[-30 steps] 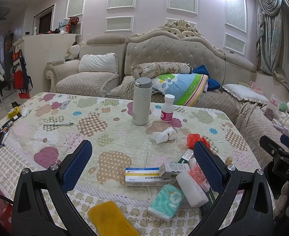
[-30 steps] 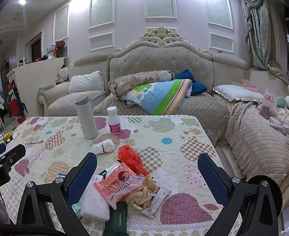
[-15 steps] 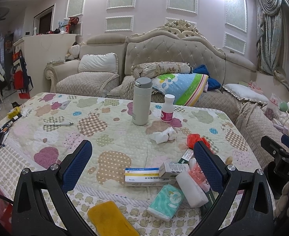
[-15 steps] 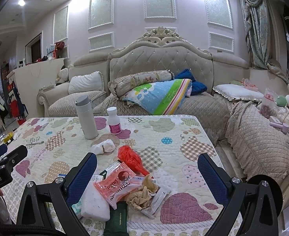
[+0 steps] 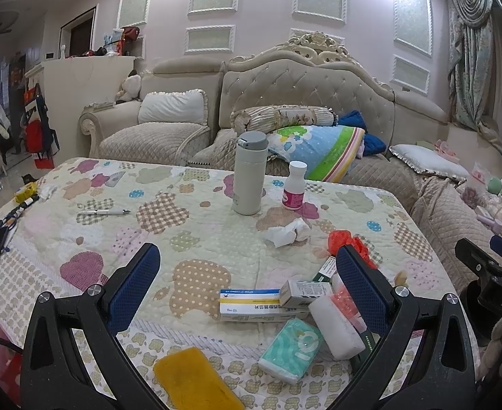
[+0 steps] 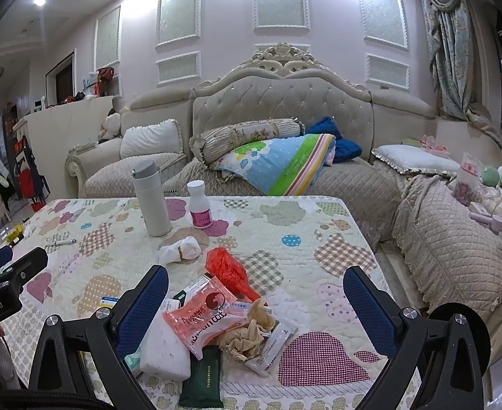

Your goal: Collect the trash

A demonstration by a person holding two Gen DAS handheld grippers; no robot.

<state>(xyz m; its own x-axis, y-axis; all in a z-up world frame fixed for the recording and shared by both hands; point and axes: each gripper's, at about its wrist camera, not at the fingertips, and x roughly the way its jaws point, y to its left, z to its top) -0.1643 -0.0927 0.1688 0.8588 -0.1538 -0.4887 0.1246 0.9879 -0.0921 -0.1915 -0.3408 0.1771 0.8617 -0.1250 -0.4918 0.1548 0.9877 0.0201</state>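
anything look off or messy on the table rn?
Yes. A loose heap sits at the near edge: pink wrapper, crumpled brown tissue, red plastic bag, boxes overlapping at angles. A wadded white tissue lies beside the upright flask. No spill or damage visible.

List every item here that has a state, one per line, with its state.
Left hand-held gripper: open, empty.
Right hand-held gripper: open, empty.
Flask: upright, lid on.
Pill bottle: upright, capped.
White tissue: crumpled.
Red plastic bag: scrunched.
Medicine box: lying flat, closed.
Tissue pack: lying flat.
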